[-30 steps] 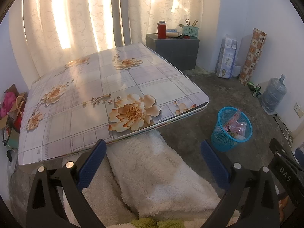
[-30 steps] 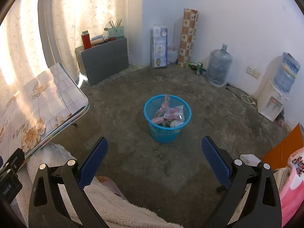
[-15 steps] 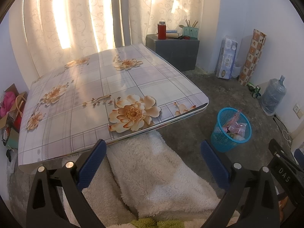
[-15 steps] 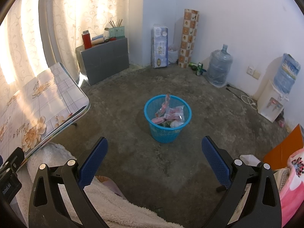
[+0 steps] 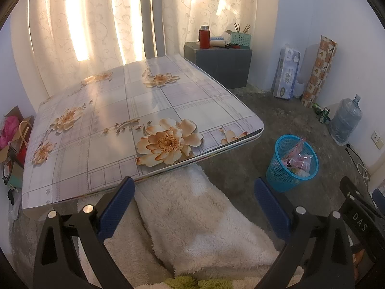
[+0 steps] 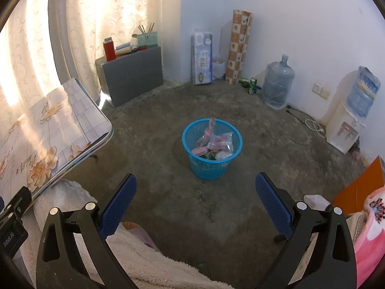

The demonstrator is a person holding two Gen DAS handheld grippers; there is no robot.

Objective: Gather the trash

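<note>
Trash [image 5: 297, 160] is sitting bunched inside a blue mesh basket [image 5: 279, 175] on the concrete floor, right of the flower-patterned surface [image 5: 134, 130], as seen from the left wrist. The left tongs [image 5: 193, 204] are hanging spread wide and gripping nothing, over a fluffy white blanket [image 5: 192, 216] — the surface ahead of them is showing no litter at all, which suggests the collecting is close to finished or already done.

From the right wrist, the basket [image 6: 211, 166] is standing near the middle of the floor with pink and clear wrappers [image 6: 216, 142] poking above its rim. The right tongs [image 6: 196, 200] are likewise gaping wide and carrying nothing, aimed toward the basket but well apart from it. A water jug [image 6: 276, 86] and a dispenser [image 6: 344, 130] are lining the far wall.

One wrapper is sticking up tall and could tip out if the light basket gets nudged by a careless reach — and the blanket, lying close under both pairs of tongs, could snag a finger during any low sweep.
</note>
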